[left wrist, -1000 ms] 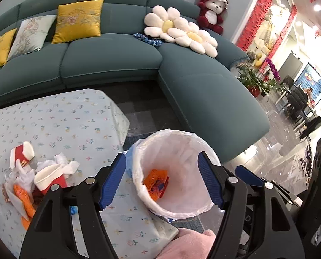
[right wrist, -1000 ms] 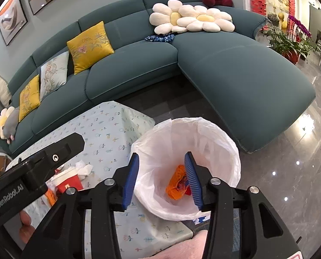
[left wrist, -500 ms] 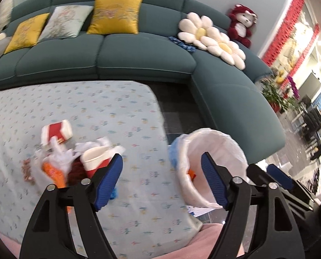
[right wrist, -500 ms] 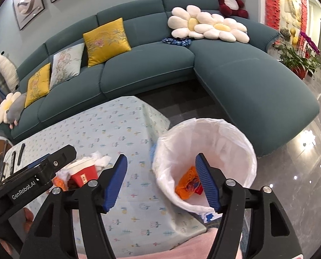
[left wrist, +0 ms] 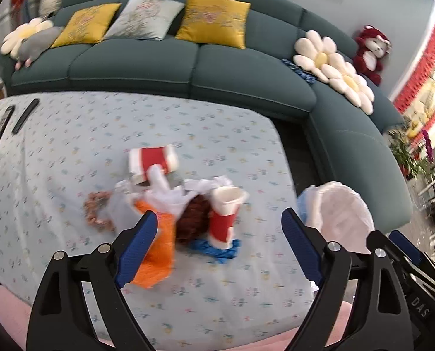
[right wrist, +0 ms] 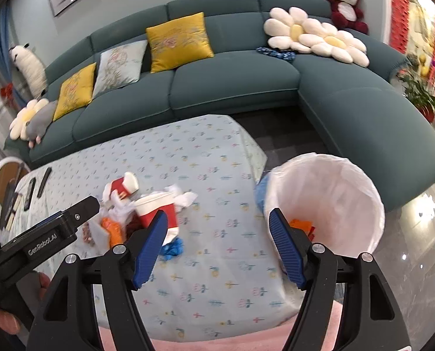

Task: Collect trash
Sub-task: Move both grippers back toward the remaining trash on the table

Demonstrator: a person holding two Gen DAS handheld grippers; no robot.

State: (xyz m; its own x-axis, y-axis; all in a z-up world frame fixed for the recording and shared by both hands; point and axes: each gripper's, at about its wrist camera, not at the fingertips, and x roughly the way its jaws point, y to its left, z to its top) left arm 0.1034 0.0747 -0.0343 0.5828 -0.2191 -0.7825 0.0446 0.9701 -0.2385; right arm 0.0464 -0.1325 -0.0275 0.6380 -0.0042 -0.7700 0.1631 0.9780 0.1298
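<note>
Covering table: floral cloth (left wrist: 71, 134) (trash heaped) | teal sofa (right wrist: 232, 87) behind | both jaws wide, empty

Your left wrist view is blurring the trash pile (left wrist: 185, 204) beside the bin (left wrist: 346, 213); the bin's base is hiding behind the worktop (right wrist: 217, 263) edge.

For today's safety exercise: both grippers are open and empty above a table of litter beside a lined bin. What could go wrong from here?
1. The upright paper cup stands in the heap and may tip if clipped.
2. The orange wrapper, tissues and blue scrap overlap, so a grab may drag the neighbours along.
3. The bin stands off the table edge, so a loosely held piece could fall to the floor.
</note>
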